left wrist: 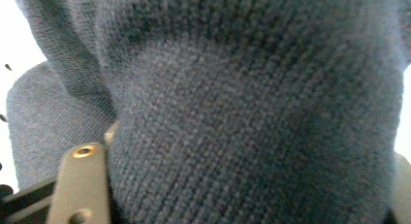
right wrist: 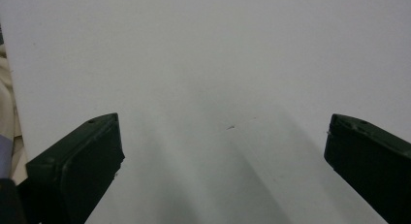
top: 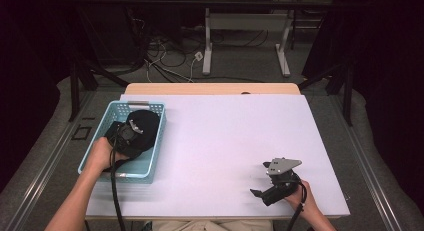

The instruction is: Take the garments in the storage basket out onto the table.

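Observation:
A dark knitted cloth [top: 147, 122] lies bunched in a light blue basket [top: 150, 107] at the table's left. My left gripper [top: 133, 131] reaches down into the basket and is shut on that cloth. In the left gripper view the grey-blue knit [left wrist: 252, 112] bulges up between the jaws and hides them, apart from a metal bracket [left wrist: 80, 185] at the lower left. My right gripper [top: 260, 179] rests low over the white table [top: 225, 136] near the front right. It stands open [right wrist: 223, 156] with nothing between its black fingers [right wrist: 72, 166].
The basket sits close to the table's left edge. Behind the table on the floor are loose cables [top: 170, 56] and the white legs of another table [top: 207, 46]. Dark curtains hang on both sides.

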Tool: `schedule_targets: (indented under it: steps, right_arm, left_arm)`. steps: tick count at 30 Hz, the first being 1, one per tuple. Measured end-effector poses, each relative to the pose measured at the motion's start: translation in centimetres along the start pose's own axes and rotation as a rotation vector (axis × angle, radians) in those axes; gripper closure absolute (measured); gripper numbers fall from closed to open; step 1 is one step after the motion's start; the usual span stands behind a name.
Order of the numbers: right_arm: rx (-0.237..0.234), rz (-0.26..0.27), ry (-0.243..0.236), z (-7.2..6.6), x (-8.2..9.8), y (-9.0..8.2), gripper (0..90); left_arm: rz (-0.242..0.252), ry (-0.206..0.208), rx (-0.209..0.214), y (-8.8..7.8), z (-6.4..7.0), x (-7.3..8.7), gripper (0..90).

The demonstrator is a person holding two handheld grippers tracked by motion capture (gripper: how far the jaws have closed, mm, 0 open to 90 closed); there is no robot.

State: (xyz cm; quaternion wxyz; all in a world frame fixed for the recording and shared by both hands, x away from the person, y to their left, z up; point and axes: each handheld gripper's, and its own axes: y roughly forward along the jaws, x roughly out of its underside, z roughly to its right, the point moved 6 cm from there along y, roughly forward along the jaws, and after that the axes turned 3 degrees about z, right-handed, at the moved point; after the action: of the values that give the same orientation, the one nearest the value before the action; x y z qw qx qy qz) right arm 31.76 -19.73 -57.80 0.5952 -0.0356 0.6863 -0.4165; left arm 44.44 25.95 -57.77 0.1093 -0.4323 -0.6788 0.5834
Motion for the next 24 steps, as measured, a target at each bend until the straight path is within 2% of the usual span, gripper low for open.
schedule_targets:
  steps: [5,11,13,14,15,21,24]
  right_arm:
    - [0.011,0.012,0.009,0.0,0.0,0.1,0.0]
    - [0.009,0.005,0.004,0.1,0.0,-0.1,0.0]
    - [0.009,0.006,0.005,0.1,0.0,-0.1,0.0]
    - [0.009,0.007,0.005,0.1,0.0,-0.1,0.0]
    - [0.012,0.007,0.008,0.1,0.0,-0.1,0.0]
    - [0.013,0.008,0.012,0.1,0.0,-0.1,0.0]
    - [0.014,0.008,0.012,0.1,0.0,-0.1,0.0]
  left_arm:
    - [0.032,-0.021,0.003,-0.2,0.0,0.0,36.5]
    - [0.060,-0.010,0.000,-0.8,-0.2,0.0,39.0]
    - [0.083,-0.010,0.001,-1.1,-0.4,0.0,39.2]
    - [0.092,-0.025,0.004,-1.2,-0.4,0.1,39.1]
    - [0.098,-0.014,0.004,-1.3,-0.5,0.1,39.1]
    - [0.145,-0.023,-0.006,-2.3,-0.8,0.1,39.2]
    - [0.183,-0.044,-0.013,-3.1,-0.9,0.0,39.2]
